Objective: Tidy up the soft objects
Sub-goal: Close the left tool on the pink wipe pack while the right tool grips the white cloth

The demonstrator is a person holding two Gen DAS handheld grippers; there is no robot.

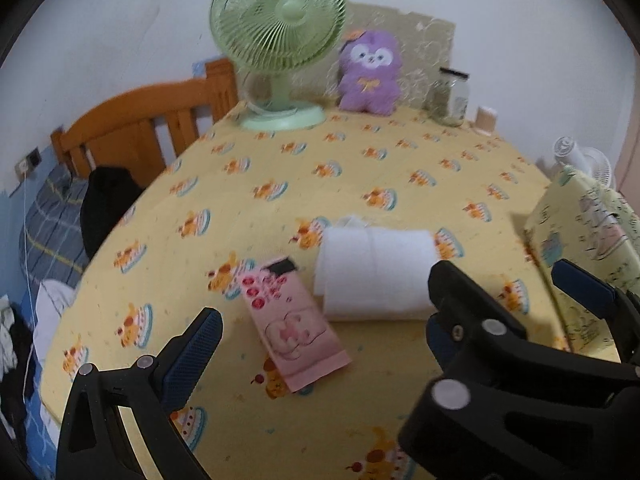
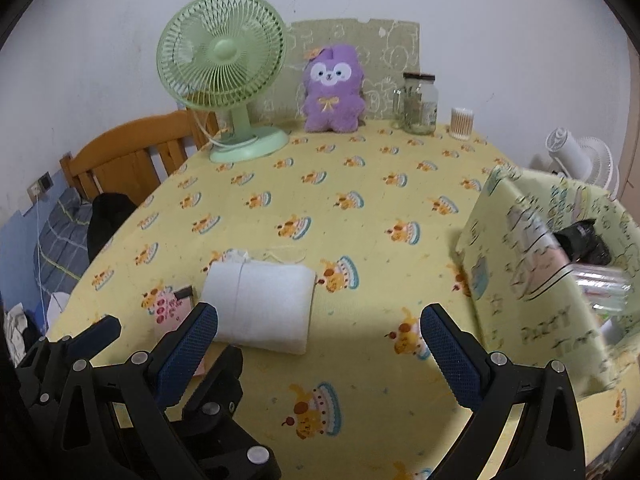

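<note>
- A table draped in a yellow tablecloth (image 2: 360, 184) printed with cake-and-dog figures is filling most of both views.
- A wooden bed frame (image 2: 132, 152) is showing past the table at about 9 o'clock, with a dark bag (image 2: 108, 216) sitting just in front of it.
- A fabric storage box (image 2: 540, 264) with pastel cartoon prints is standing on the table at 3 o'clock, and a black item (image 2: 584, 240) is lying inside its open top.
- A green desk fan (image 2: 222, 80) is standing at the far edge of the table, around 11 o'clock.
- A folded white towel (image 2: 260, 304) is lying flat on the cloth near the middle, just ahead of the grippers.
- A purple plush toy (image 2: 334, 88) is sitting upright at 12 o'clock, leaning against a patterned board (image 2: 392, 44) on the wall.
- The left gripper (image 1: 320, 328) is hovering above the table with its fingers spread wide apart, gripping nothing.
- The right gripper (image 2: 320, 344) is likewise hanging over the cloth with its fingers well apart and empty, the towel's near corner lying beside its left finger.
- A pink printed packet (image 1: 292, 320) is lying just left of the towel, at 7 o'clock from it.
- A glass jar (image 2: 420, 104) is standing right of the plush toy.
- A small tub of cotton swabs (image 2: 462, 122) is standing just beyond the jar, at 1 o'clock.
</note>
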